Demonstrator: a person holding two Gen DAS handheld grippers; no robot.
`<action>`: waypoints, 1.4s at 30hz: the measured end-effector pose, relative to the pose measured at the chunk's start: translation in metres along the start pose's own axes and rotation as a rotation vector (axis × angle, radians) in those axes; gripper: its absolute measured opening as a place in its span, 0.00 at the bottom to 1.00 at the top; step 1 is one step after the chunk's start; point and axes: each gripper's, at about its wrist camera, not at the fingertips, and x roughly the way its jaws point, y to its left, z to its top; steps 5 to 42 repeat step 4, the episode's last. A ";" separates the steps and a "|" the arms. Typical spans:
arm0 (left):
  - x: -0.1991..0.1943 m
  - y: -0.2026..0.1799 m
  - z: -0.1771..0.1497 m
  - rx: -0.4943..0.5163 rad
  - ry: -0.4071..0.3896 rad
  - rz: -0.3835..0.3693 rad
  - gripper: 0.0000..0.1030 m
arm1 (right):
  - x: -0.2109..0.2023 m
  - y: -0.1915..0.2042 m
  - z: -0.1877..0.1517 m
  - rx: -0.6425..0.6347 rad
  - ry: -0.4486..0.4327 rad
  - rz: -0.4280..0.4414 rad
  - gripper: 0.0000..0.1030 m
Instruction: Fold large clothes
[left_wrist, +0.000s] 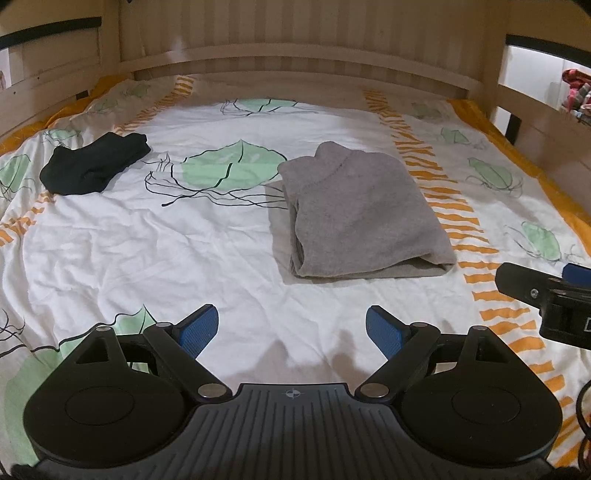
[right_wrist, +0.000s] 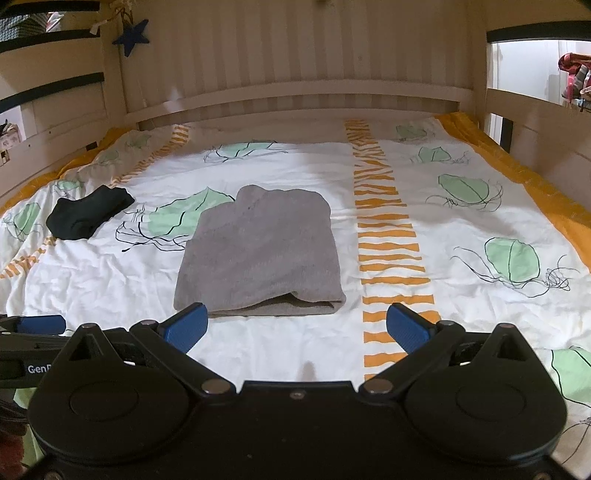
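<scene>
A grey sweater (left_wrist: 364, 214) (right_wrist: 260, 251) lies folded into a neat rectangle on the bed, collar end away from me. My left gripper (left_wrist: 291, 332) hovers open over bare sheet, short of the sweater's near left corner, nothing between its blue pads. My right gripper (right_wrist: 295, 325) also stands open, just in front of the sweater's near edge, its left pad (right_wrist: 186, 326) overlapping the fold's corner in the picture. The right gripper's side (left_wrist: 546, 295) shows at the right edge of the left wrist view; the left gripper's pad (right_wrist: 40, 325) shows at the left edge of the right wrist view.
A folded black garment (left_wrist: 94, 164) (right_wrist: 88, 212) rests at the far left of the bed. The bedsheet (left_wrist: 147, 240) is white with green leaves and orange stripes. A wooden headboard (right_wrist: 295, 74) and side rails (right_wrist: 535, 122) enclose the bed.
</scene>
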 end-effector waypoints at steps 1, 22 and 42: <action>0.000 0.000 0.000 0.002 0.000 0.002 0.85 | 0.000 0.000 0.000 0.000 0.001 0.001 1.00; 0.002 -0.001 -0.001 0.003 0.004 0.000 0.85 | 0.002 0.001 -0.001 -0.002 0.007 0.005 1.00; 0.002 -0.001 -0.001 0.003 0.004 0.000 0.85 | 0.002 0.001 -0.001 -0.002 0.007 0.005 1.00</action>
